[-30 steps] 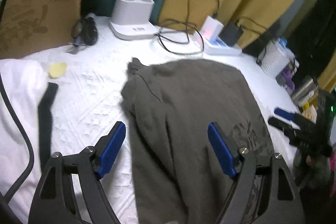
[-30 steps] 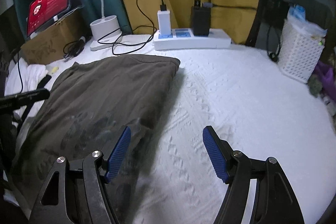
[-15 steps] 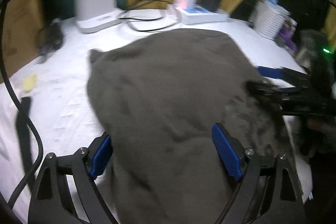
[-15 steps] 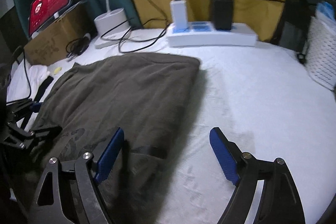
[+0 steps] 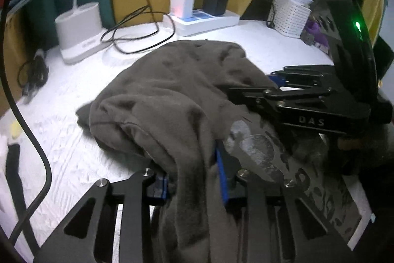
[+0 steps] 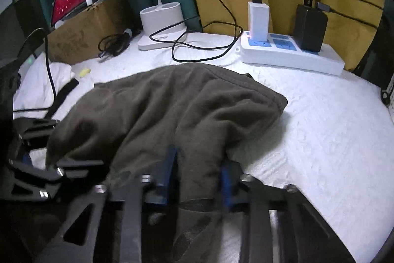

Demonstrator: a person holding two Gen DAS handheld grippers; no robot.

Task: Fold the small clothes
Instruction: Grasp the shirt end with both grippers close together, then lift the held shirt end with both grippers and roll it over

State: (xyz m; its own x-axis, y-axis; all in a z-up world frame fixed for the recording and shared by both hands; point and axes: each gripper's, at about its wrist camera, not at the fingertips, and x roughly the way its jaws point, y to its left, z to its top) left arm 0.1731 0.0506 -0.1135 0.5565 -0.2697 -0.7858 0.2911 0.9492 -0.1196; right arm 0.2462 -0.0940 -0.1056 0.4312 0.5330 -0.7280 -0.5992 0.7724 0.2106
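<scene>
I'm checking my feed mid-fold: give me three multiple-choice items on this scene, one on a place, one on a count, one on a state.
1. Where does the power strip lie?
A. beyond the garment, by the yellow curtain
B. on the cardboard box
C. under the garment

2. How many adapters are plugged into it?
A. none
B. two
C. four

3. What is between the right gripper pads?
A. nothing
B. a cable
C. the dark garment

Answers: 1 A, it sits at the far edge; 2 B, one white, one black; 3 C, cloth bunches between the closing pads.

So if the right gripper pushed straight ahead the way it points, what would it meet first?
The right gripper is closing on the brown garment, so probably more bunched cloth first, then the white power strip; depth is unclear.
</scene>
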